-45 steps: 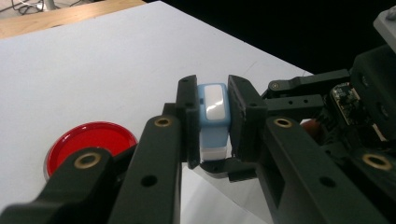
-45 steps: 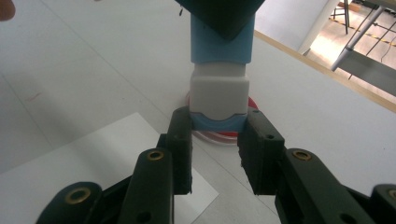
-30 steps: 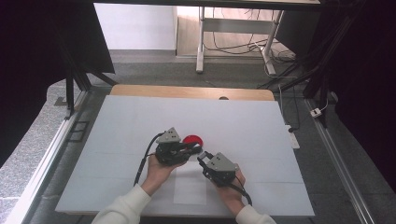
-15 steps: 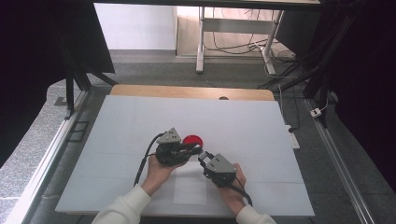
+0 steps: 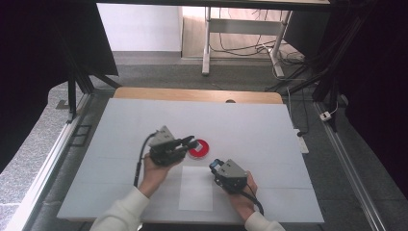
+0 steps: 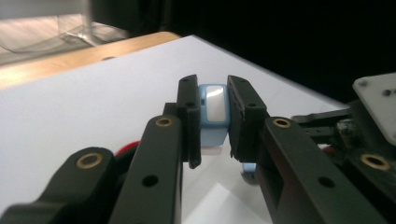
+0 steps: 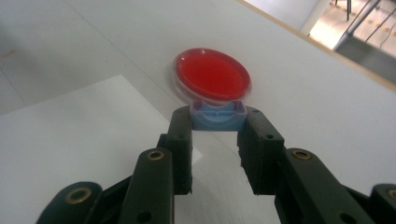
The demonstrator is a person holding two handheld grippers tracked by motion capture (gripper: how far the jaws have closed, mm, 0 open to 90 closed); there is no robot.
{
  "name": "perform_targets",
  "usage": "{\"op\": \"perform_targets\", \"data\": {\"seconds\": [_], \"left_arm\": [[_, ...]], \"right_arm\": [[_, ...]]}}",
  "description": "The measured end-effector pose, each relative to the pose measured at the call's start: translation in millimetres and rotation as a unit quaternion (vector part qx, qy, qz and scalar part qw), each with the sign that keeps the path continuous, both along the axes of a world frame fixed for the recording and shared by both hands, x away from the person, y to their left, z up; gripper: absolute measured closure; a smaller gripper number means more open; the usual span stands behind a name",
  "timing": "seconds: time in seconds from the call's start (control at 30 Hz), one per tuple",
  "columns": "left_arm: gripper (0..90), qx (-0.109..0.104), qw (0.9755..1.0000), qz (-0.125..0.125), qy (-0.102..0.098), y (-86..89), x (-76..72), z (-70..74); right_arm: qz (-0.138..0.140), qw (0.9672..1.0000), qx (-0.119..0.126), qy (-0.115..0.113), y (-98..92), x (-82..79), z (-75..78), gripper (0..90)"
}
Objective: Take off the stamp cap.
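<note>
Lighting's pretty even on the white table point(image 5: 250, 120), soft overhead stuff, hardly any shadows under the hands. Everything around the rig goes near black on both sides, while the floor strip at the far end looks washed out and warm. In the left gripper view the left gripper point(image 6: 212, 116) is sharp at the tips, but its near arms go soft and there's a glare patch on the blue piece point(image 6: 214, 112) between them. Past the right gripper point(image 7: 217, 122) the red disc point(image 7: 212, 74) looks slightly smeared and glossy.
</note>
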State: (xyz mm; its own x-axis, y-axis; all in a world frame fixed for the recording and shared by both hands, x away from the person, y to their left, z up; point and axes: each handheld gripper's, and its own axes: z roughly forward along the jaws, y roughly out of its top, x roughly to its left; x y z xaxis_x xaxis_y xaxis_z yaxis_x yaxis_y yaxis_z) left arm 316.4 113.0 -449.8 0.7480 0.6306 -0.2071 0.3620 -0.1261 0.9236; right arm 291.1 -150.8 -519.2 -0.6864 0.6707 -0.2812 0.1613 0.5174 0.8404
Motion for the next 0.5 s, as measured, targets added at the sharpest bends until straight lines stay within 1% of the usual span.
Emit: {"op": "perform_targets", "data": {"seconds": [0.03,0.07,0.1,0.13,0.2,0.27,0.4,0.47,0.5], "left_arm": [[75.7,0.010,0.9999,0.004,-0.002,0.9,-0.6,-0.9],[75.7,0.016,0.9999,0.003,0.000,-0.6,-0.8,-2.7],[75.7,0.021,0.9998,-0.003,0.005,-3.4,-0.5,-4.6],[75.7,0.026,0.9996,-0.007,0.006,-6.5,-0.8,-6.0],[75.7,0.036,0.9992,-0.015,0.004,-11.7,-1.9,-7.3],[75.6,0.035,0.9992,-0.020,0.007,-13.1,-1.9,-7.5],[75.6,0.034,0.9991,-0.021,0.014,-12.9,-1.2,-9.6],[75.6,0.037,0.9990,-0.020,0.017,-13.5,-0.6,-11.4],[75.6,0.038,0.9989,-0.021,0.020,-14.0,-0.3,-12.1]], "right_arm": [[0.002,0.9999,-0.003,-0.013,0.4,-2.4,6.3,66.2],[0.002,0.9997,-0.002,-0.023,1.7,-4.1,11.8,66.2],[0.005,0.9997,0.008,-0.022,2.5,-3.4,14.6,66.2],[0.006,0.9998,0.005,-0.017,3.1,-3.0,15.5,66.1],[0.009,0.9999,-0.001,-0.012,3.7,-1.8,12.2,66.1],[0.012,0.9999,0.000,-0.001,1.7,-0.3,10.1,66.1],[0.007,1.0000,0.004,0.004,-3.7,2.6,9.7,66.0],[0.002,0.9999,0.012,0.008,-6.8,4.3,8.9,66.0],[0.001,0.9999,0.011,0.008,-8.7,5.1,9.0,66.0]]}}
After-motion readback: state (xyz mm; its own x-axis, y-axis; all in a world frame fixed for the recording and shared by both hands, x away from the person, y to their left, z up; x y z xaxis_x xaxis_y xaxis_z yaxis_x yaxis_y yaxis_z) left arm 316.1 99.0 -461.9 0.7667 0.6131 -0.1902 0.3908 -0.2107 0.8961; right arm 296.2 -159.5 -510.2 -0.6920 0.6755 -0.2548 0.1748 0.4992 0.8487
